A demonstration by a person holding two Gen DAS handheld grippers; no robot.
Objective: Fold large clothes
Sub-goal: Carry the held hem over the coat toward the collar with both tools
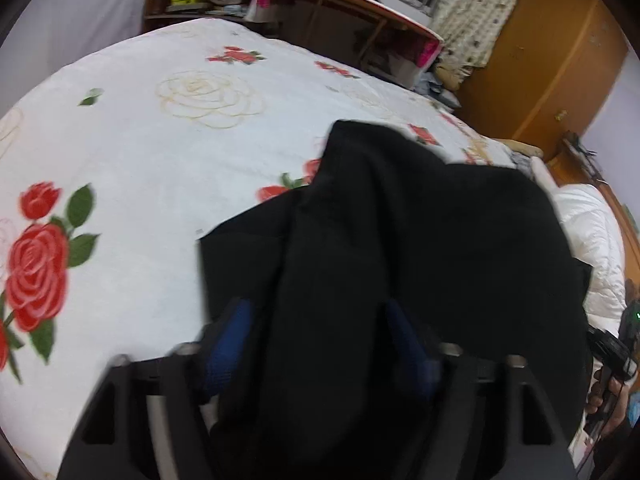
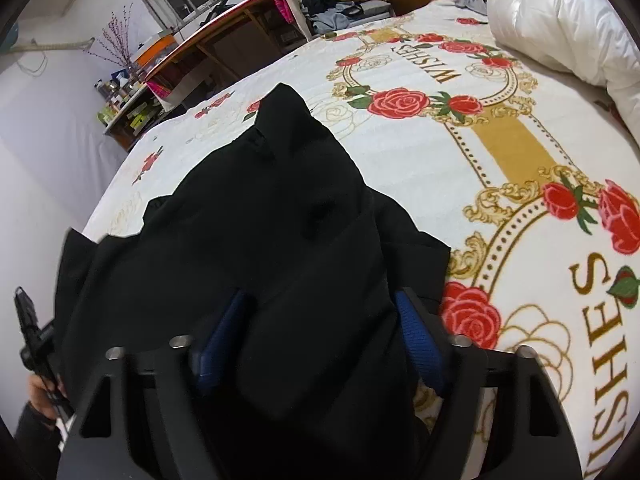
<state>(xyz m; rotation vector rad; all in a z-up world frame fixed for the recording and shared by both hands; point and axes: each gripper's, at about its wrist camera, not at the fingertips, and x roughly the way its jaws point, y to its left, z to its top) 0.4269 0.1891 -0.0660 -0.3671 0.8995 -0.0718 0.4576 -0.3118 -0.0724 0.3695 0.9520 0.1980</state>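
**Black on roses, blue at the pads**

The garment (image 1: 400,240) is solid black, no print at all, and it reads just as black from the right wrist view (image 2: 260,220). Under it, the bedspread (image 1: 160,160) is white, scattered with red roses on green leaves and pale gold outline roses. On the right side the bedspread (image 2: 500,152) shows more: a gold band, gold scrollwork rings, red roses and gold lettering. The left gripper (image 1: 320,344) is black with blue textured pads (image 1: 224,352). The right gripper (image 2: 320,336) matches, black with blue pads (image 2: 420,344). A plain white quilt (image 2: 560,20) sits beyond. The wardrobe (image 1: 540,72) is orange-brown.
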